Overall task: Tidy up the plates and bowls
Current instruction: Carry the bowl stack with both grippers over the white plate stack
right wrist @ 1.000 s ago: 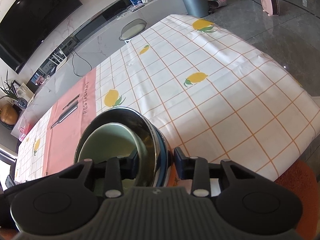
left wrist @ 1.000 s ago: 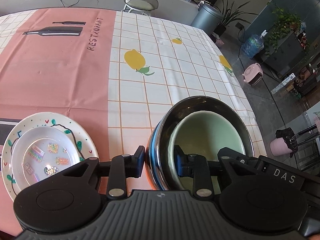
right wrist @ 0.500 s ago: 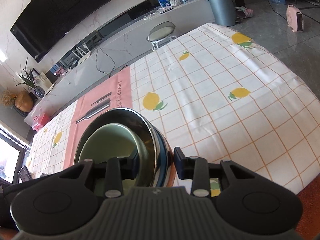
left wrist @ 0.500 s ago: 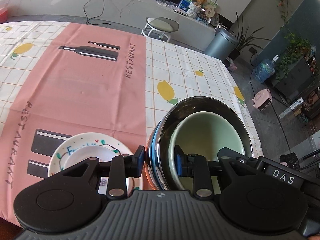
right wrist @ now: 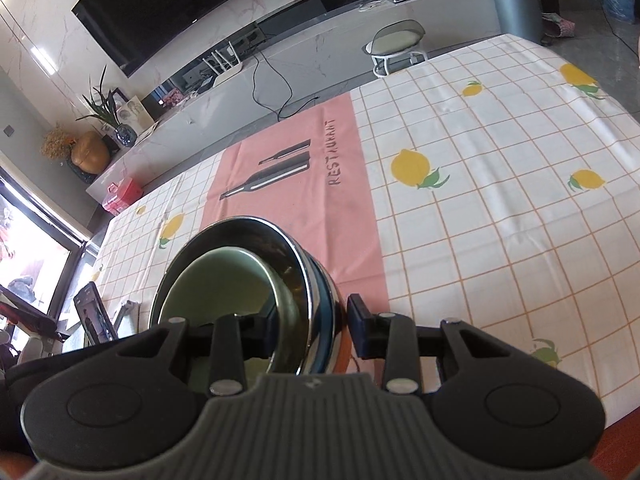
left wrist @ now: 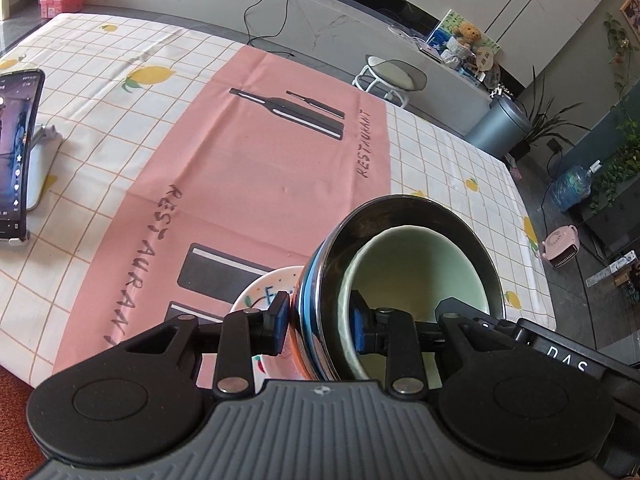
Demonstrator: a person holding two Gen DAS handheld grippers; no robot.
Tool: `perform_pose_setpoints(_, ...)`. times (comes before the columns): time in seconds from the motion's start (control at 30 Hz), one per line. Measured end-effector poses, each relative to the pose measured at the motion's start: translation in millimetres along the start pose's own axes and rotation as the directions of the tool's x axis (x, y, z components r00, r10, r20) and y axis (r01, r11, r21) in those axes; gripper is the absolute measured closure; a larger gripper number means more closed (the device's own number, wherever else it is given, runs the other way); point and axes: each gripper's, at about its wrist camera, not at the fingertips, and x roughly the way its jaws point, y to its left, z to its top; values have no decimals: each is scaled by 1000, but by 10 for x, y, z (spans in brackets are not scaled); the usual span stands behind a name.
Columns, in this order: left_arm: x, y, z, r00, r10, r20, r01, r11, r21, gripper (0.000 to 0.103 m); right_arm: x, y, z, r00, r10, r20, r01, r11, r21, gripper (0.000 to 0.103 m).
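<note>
- Writing: "RESTAURANT" printed in dark letters on pink runner (left wrist: 256, 168), readable along its near-left edge and again at its far-right edge by the printed bottle graphics; same word legible in right wrist view. "DAS" in white on the black body at lower right of left wrist view. Partial blue lettering on the painted plate (left wrist: 264, 292), too obscured to read.
- Far left of left wrist view: phone (left wrist: 16, 152) propped on a stand, screen lit, standing on checked lemon-print tablecloth (left wrist: 452, 168).
- Left gripper (left wrist: 320, 326): jaws part-way apart, clamped on the near-left wall of the bowl stack; left finger against the outside of steel bowl (left wrist: 404, 204), right finger inside pale green bowl (left wrist: 416, 268).
- Right gripper (right wrist: 312, 330): jaws part-way apart, clamped on the near-right wall of the same stack; left finger inside green bowl, right finger (right wrist: 360, 320) outside the blue-banded steel wall.
- Task items: green bowl nested in steel bowl, stack held in both grippers above the table, tilted with its opening toward the cameras. Painted plate partly hidden behind the left finger, lying at the near edge of the runner, beside and below the stack.
- Edges and room: broad bare stretch of runner and tablecloth beyond the stack, up to the far table edge. Stool (left wrist: 390, 76) just past that edge. Right table edge drops to grey floor with bin (left wrist: 500, 124), water bottle and pink heater (left wrist: 560, 244). Near table edge visible at lower left, with red floor below.
</note>
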Motion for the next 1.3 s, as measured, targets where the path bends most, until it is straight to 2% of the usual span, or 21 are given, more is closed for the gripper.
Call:
perform_pose_setpoints(0.37,108,141,-116,999,15,-40,-16,1000,-19,69,172,-7,-121,998,-25,-51,25,1000,1,68)
perform_pose_setpoints(0.67,124,145,-96,999,29,-18,-29,1000,-8,69,266,-22,-136,998,-19,-58,19,1000,2,69)
perform_pose_setpoints(1.03,120,149,-84,999,35,-38,-35,999,9,69,269,-17,-115,997,-7,-75,7,1000,10,66)
perform_pose_setpoints(1.07,116,150,-85,999,34,-35,-34,999,6,67,268,-20,-109,997,-4,-71,5,1000,12,66)
perform_pose_setpoints(1.13,98,145,-86,999,31,-26,-31,1000,3,55,243,-4,-104,998,-2,-63,2,1000,2,61)
perform_pose_setpoints(1.2,50,137,-96,999,32,-4,-32,999,5,46,202,25,-101,999,-8,-46,7,1000,-17,50)
perform_pose_setpoints(1.23,25,135,-98,999,34,8,-34,999,6,41,167,44,-99,999,-15,-32,14,999,-32,48)
perform_pose_setpoints(1.3,-55,119,-90,998,39,40,-39,999,12,38,95,61,-93,1000,-22,-9,22,999,-48,40)
